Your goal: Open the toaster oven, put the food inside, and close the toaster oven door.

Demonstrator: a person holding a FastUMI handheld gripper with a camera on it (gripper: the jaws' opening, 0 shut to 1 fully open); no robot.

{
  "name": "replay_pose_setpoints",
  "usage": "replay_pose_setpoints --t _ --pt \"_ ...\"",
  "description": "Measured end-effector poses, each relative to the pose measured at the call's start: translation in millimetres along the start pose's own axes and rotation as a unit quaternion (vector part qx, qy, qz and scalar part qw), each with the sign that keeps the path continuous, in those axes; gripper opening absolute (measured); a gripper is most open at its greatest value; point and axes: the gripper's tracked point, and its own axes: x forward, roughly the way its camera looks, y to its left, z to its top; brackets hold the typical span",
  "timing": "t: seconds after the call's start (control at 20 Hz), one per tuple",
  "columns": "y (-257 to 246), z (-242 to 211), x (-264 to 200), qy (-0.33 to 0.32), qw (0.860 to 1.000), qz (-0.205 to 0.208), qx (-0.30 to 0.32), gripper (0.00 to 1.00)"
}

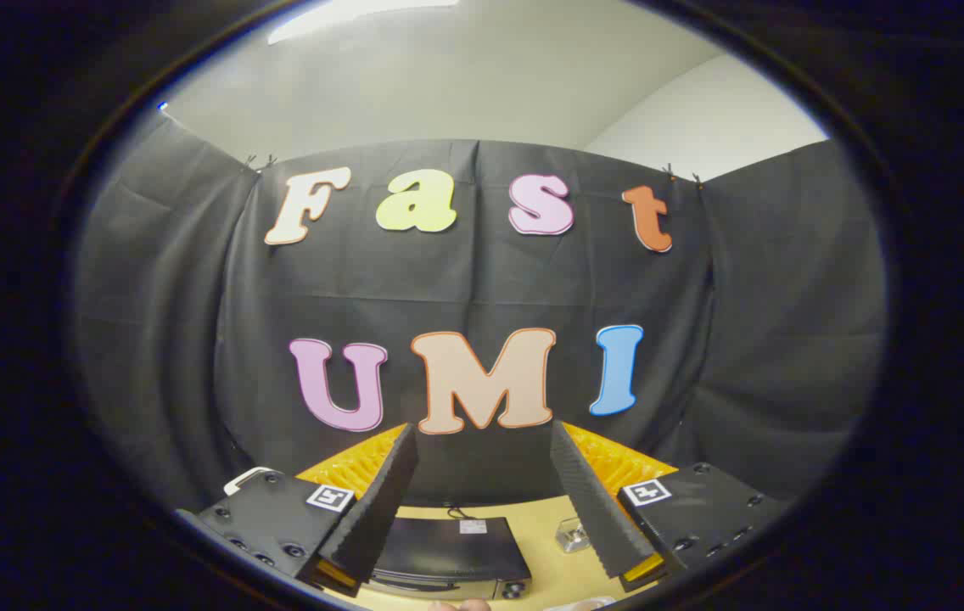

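A: Where's the claw (482, 501)?

B: High over the table (546, 530), fingers spread wide, nothing between them. The oven (448, 556) sits far below, in the gap between the fingers, and we're looking down on its top.

A: What could go wrong?

B: From this height a fast drop could hit the oven's top instead of reaching the door handle. There's also a small clear thing (571, 535) just beside the right finger that could get knocked.

A: What's unclear?

B: The oven's front is cut off, so I can't tell the door's state. The clear thing might be the food's container; hard to say.
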Motion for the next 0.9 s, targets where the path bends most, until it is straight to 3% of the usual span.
replay_pose_setpoints --t 0.9 --pt "23.2 -6.4 1.5 0.0 1.0 0.023 0.003 0.99"
